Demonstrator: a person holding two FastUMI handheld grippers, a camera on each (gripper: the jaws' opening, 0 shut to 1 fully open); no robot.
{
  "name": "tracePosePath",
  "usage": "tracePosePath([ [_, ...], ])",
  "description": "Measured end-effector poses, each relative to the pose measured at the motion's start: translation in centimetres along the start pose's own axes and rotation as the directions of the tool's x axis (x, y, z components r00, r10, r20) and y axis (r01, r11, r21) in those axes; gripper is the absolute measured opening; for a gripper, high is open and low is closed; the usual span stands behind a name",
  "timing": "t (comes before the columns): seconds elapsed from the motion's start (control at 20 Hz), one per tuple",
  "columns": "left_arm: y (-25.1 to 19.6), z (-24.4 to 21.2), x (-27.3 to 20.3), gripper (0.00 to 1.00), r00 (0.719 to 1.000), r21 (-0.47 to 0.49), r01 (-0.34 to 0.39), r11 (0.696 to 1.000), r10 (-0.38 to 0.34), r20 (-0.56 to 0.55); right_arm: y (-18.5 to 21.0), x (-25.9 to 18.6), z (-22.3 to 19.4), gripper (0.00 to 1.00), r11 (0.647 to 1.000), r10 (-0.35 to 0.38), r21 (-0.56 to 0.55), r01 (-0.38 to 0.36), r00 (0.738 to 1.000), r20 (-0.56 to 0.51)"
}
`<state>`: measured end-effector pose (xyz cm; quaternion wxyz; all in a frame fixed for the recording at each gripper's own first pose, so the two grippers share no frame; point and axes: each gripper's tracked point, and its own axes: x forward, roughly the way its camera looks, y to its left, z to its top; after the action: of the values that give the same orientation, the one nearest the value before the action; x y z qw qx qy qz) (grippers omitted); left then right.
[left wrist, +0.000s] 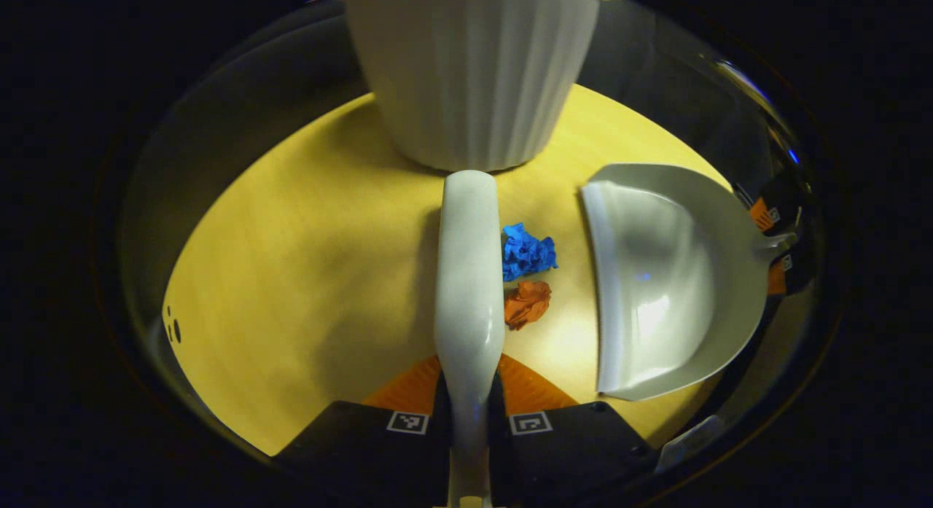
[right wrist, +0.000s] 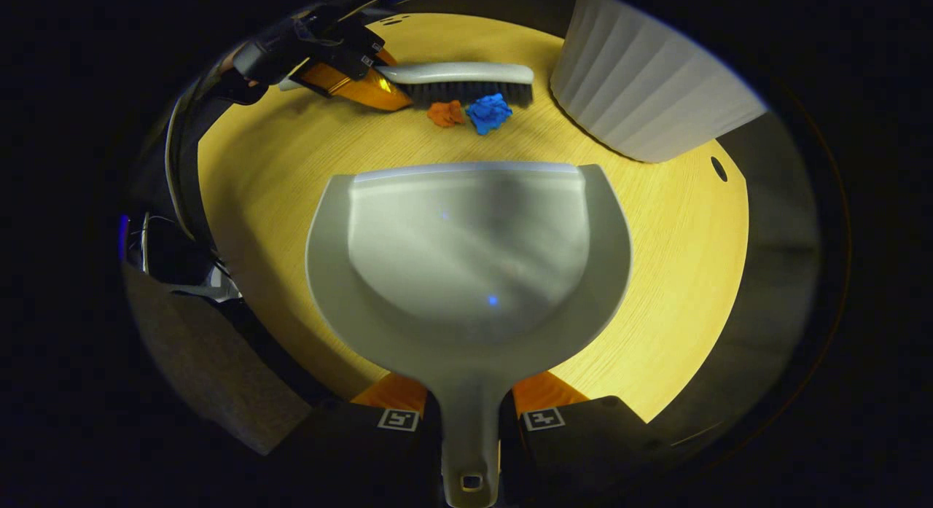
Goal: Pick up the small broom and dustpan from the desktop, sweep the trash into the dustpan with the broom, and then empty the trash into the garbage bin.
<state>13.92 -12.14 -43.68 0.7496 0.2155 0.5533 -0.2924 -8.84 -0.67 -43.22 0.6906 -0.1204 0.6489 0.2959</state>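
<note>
White ribbed bin (left wrist: pixel 470 71) stands at far end of desk (left wrist: pixel 306 275), just past broom (left wrist: pixel 470 275) tip. L gripper (left wrist: pixel 469 413) clamps broom handle; blue wad (left wrist: pixel 526 251) & orange wad (left wrist: pixel 526 302) lie btwn broom and dustpan (right wrist: pixel 466 275), touching bristles. R gripper (right wrist: pixel 470 413) clamps dustpan handle; pan empty

Glossy plastic dustpan (right wrist: pixel 466 260); wood-grain desktop (right wrist: pixel 656 275); crumpled paper trash (left wrist: pixel 526 251).

black tool (left wrist: pixel 469 420) housings, square b/w markers, orange inner panels
</note>
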Motion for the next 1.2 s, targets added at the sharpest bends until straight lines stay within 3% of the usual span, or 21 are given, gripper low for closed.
tracePosePath([
  [0.5,-7.0,0.4,-0.8,0.26,0.976,-0.032,0.212,0.977,-0.213,-0.034,0.0,0.6,-0.3,0.37,0.998,0.026,0.063,-0.028,0.999,0.033],
  [0.75,-9.5,-0.4,-2.2,0.25,0.957,-0.125,0.285,0.950,-0.290,-0.024,0.4,1.1,-0.6,0.32,0.997,0.011,0.080,-0.017,0.997,0.079],
  [0.85,-9.6,-1.5,-3.5,0.26,0.962,-0.136,0.269,0.953,-0.273,-0.008,0.7,1.0,-0.9,0.37,0.997,-0.006,0.074,-0.001,0.995,0.100],
  [0.95,-9.5,-1.6,-5.2,0.24,0.971,-0.151,0.240,0.959,-0.235,0.045,1.2,1.0,-1.2,0.32,0.997,-0.019,0.080,0.010,0.993,0.115],
  [1.0,-8.9,-1.6,-6.1,0.26,0.975,-0.163,0.220,0.962,-0.211,0.073,1.4,1.0,-1.2,0.37,0.996,-0.019,0.092,0.008,0.993,0.120],
  [1.2,-5.5,-2.9,-8.5,0.26,0.991,-0.274,0.040,0.961,-0.002,0.136,2.1,-0.9,-1.2,0.37,0.985,-0.030,0.174,0.006,0.990,0.137],
])
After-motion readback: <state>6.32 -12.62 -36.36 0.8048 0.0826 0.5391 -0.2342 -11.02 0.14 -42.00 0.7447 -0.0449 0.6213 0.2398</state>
